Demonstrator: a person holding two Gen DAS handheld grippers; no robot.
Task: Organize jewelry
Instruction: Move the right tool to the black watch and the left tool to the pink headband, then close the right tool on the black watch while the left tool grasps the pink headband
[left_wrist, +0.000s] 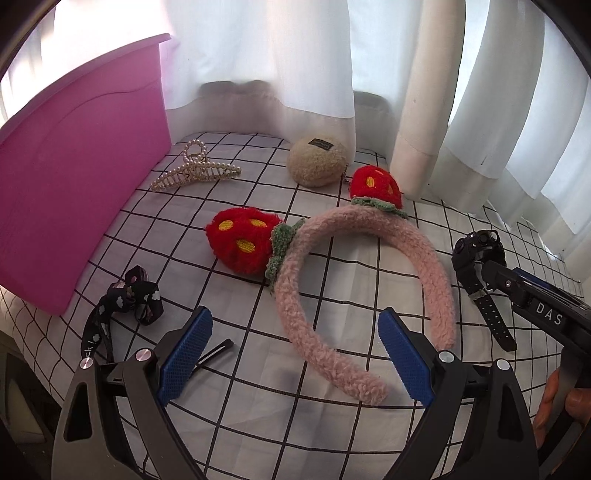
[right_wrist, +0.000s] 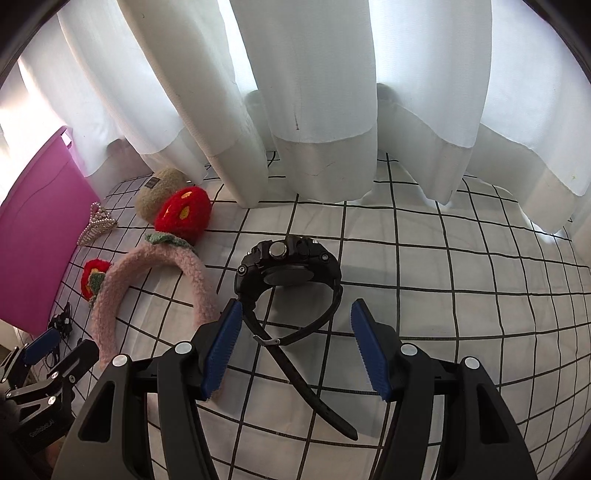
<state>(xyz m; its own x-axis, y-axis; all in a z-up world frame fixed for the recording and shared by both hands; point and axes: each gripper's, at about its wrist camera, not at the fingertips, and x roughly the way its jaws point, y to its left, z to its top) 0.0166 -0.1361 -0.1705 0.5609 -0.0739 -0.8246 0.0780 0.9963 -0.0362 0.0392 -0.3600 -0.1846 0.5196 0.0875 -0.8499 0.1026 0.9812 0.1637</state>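
A pink fuzzy headband with two red strawberry ears lies on the checked cloth; its near end sits between the fingers of my open left gripper. It also shows at the left of the right wrist view. A black wristwatch lies on its side just ahead of my open right gripper, its strap running between the fingers. The watch shows in the left wrist view at the right. A pearl hair claw, a black patterned scrunchie and a black hair pin lie to the left.
A pink storage box stands at the left, also seen in the right wrist view. A beige fuzzy pouch sits at the back by white curtains. The checked cloth stretches to the right.
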